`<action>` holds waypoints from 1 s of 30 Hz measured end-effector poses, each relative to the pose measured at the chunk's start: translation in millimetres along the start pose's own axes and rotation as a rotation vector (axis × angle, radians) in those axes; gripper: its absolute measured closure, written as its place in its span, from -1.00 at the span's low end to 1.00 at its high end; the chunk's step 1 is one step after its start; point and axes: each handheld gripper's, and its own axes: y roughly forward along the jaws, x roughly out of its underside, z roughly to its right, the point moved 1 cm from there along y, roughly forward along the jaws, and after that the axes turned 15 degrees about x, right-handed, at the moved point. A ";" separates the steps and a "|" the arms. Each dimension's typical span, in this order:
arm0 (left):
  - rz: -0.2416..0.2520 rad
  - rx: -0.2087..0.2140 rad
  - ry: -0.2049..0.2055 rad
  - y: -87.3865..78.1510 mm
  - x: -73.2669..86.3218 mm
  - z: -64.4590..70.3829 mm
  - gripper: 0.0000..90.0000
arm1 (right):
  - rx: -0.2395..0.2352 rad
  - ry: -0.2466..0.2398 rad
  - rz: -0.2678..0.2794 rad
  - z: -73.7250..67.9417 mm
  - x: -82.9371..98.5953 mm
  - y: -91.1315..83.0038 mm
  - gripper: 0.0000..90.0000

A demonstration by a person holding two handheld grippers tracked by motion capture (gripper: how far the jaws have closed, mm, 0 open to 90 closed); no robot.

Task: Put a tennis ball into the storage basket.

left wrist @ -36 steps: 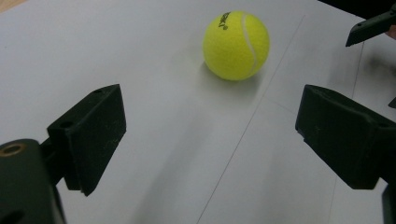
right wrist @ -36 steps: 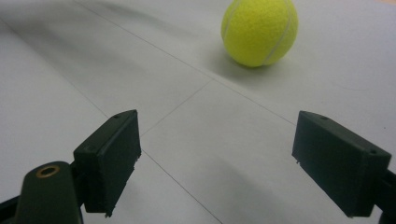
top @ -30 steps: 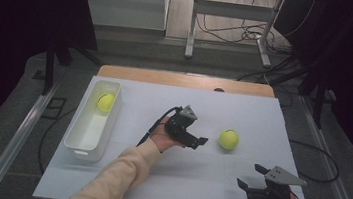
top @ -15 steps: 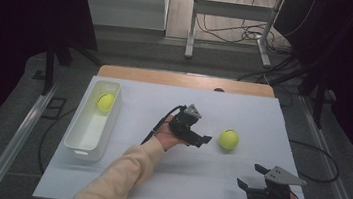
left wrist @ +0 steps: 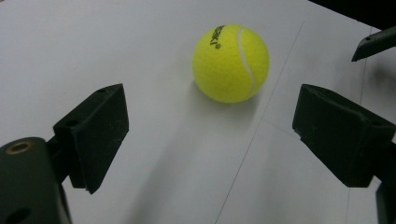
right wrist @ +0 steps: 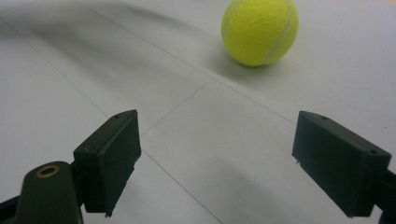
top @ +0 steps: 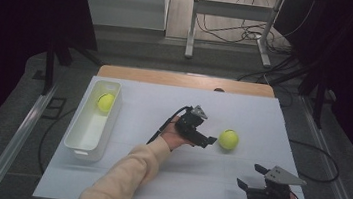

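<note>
Over the last second little has shifted: the left gripper (top: 208, 141) has crept only slightly nearer the ball (top: 229, 139), which lies on the white tabletop (top: 164, 188) just at the gripper's 3 o'clock, apart from the jaw tips and not yet between them. Its jaws stand wide, with the ball (left wrist: 230, 63) ahead at their 12 o'clock in the left gripper view, so the approach looks almost done and a short push forward before closing seems to be what remains. The right gripper (top: 250, 186) has stayed put near the tabletop's 5 o'clock corner, jaws also wide and empty, the ball (right wrist: 259, 31) far ahead at its 1 o'clock. A second ball (top: 105, 102) sits in the bin (top: 78, 145) at the tabletop's 9 o'clock side, probably where this one is bound. The ball's top is cut off in the right gripper view, and the lettering on it is too small to read in full.
</note>
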 end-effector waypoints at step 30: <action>-0.053 0.020 0.014 43.7 -12.9 1.3 -0.76 | 0.001 0.004 -0.001 0.7 0.3 0.1 -0.65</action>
